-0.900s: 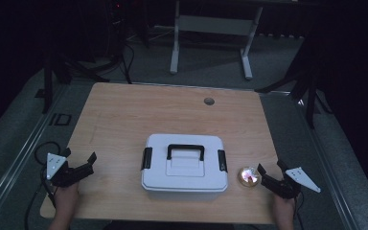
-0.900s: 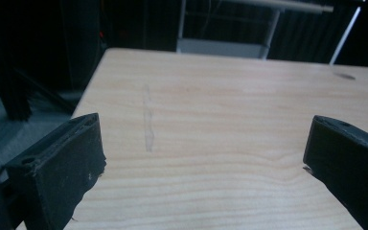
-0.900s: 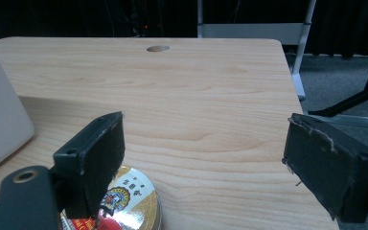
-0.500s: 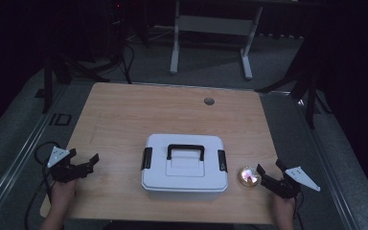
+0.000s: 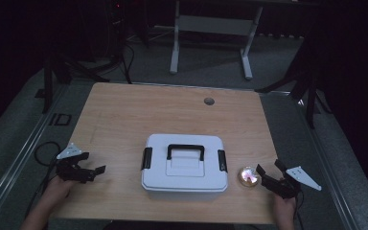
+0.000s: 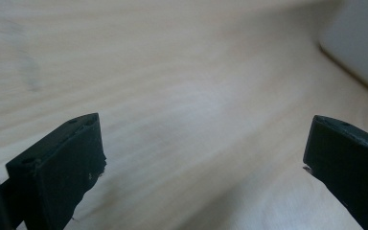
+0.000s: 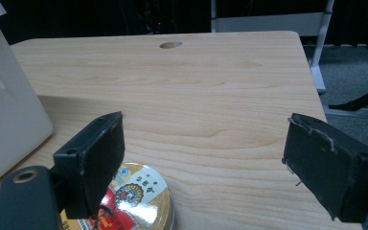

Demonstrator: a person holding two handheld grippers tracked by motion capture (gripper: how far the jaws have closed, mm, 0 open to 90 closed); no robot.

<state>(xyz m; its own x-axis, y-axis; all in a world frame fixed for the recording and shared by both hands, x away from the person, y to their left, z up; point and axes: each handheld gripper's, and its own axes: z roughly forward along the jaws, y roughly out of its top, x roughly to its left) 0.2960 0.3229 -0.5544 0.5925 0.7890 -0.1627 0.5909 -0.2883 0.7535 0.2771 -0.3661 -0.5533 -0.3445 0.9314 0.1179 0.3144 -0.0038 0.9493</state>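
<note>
A white plastic box with a black handle and black side latches sits closed near the table's front middle. A small round tin with a printed gold and red lid lies just right of it. My right gripper rests beside the tin at the front right, jaws open and empty; the tin lies behind its left jaw. My left gripper stands open at the front left over bare wood, pointing toward the box, whose corner is at upper right in its view.
The wooden table has a round cable hole near its far edge. A white metal stand and dark tripod legs stand on the floor beyond. A cable loops off the left side.
My left gripper has lifted slightly and shifted right toward the box. The right gripper, tin and box have stayed put.
</note>
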